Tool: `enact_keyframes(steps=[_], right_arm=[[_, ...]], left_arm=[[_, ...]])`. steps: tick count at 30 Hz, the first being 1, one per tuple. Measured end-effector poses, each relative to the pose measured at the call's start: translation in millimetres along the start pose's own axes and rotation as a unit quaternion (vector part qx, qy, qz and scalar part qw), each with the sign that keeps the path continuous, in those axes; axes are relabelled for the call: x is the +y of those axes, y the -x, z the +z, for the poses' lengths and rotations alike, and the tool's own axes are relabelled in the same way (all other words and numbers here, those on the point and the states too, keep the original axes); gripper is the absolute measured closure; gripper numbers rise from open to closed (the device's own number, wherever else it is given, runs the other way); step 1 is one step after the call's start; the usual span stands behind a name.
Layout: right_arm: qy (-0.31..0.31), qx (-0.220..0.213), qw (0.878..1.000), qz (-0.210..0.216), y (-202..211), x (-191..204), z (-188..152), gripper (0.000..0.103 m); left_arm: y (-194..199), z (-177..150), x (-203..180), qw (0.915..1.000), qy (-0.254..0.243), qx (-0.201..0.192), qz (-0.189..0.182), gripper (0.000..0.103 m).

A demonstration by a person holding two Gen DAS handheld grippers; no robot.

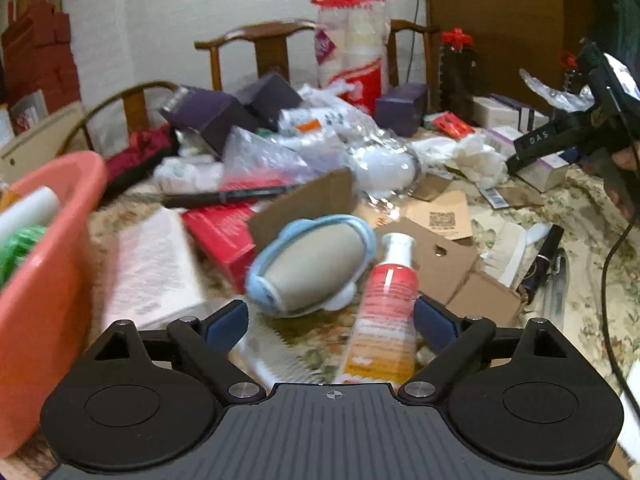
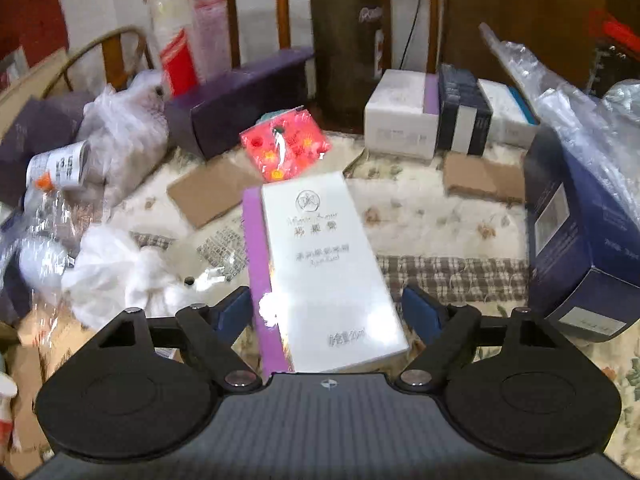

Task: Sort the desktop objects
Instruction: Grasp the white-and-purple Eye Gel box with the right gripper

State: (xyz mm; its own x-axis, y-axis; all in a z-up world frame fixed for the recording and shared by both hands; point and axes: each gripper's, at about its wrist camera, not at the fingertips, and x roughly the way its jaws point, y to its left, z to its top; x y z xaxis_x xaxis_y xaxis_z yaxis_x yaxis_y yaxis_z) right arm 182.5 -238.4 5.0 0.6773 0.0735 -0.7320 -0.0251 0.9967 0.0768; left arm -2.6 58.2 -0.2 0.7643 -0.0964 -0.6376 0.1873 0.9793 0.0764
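Desktop objects crowd a floral-clothed table (image 1: 580, 216): at far left a pink basin (image 1: 52, 264) holds a white roll and something green, while the left gripper (image 1: 331, 320), jaws wide apart and gripping nothing, hangs over a red-and-orange tube (image 1: 384, 312) beside a blue-rimmed roller (image 1: 316, 264). Right of these, a brown card bears a QR code (image 1: 442, 220). The right gripper (image 2: 326, 312), jaws apart, straddles without touching a white-and-purple carton (image 2: 324, 272) printed "20ml"; its other lettering is blurred.
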Motion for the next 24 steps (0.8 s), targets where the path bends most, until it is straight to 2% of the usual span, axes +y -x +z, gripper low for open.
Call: enact_keyframes(steps=[3,4,6,7,8,11,16,19,23,24], right_arm=[[0.006,-0.005,1.000,-0.015,8.3,4.1,-9.9,0.031],[-0.007,-0.006,1.000,-0.012,15.5,3.8,-14.9,0.033],[-0.027,-0.015,0.999,0.019,39.1,4.6,-30.4,0.036],[-0.030,-0.022,0.999,0.034,52.4,6.8,-38.8,0.037],[-0.036,-0.027,0.998,0.044,66.2,7.2,-47.9,0.037],[-0.038,-0.040,0.993,0.104,108.1,12.2,-74.7,0.037],[-0.018,-0.032,0.983,0.177,138.1,39.7,-104.6,0.037],[0.004,-0.021,0.981,0.191,137.1,57.2,-115.0,0.037],[0.029,-0.031,0.981,0.191,138.6,68.2,-124.0,0.037],[0.033,-0.032,0.980,0.196,139.4,68.9,-124.6,0.037]], left_arm=[[-15.2,-2.6,-11.1,0.9998,-0.008,0.013,0.009,0.011],[-15.7,-4.1,-13.1,0.9999,-0.010,0.004,0.013,0.019],[-14.2,-4.4,-9.3,0.9999,0.011,0.006,-0.007,0.036],[-12.2,-4.2,-6.3,0.9995,0.025,0.005,-0.021,0.057],[-9.7,-3.3,-6.1,0.9992,0.024,0.005,-0.031,0.064],[-5.4,-8.0,-16.5,0.9999,-0.005,-0.008,-0.004,0.066],[3.9,-13.1,-15.4,0.9997,0.018,-0.007,-0.013,0.068],[17.4,-17.1,-13.5,0.9990,0.036,-0.016,-0.020,0.071],[38.6,-18.2,-13.1,0.9972,0.058,-0.041,-0.025,0.072],[45.4,-17.2,-15.6,0.9967,0.056,-0.053,-0.025,0.075]])
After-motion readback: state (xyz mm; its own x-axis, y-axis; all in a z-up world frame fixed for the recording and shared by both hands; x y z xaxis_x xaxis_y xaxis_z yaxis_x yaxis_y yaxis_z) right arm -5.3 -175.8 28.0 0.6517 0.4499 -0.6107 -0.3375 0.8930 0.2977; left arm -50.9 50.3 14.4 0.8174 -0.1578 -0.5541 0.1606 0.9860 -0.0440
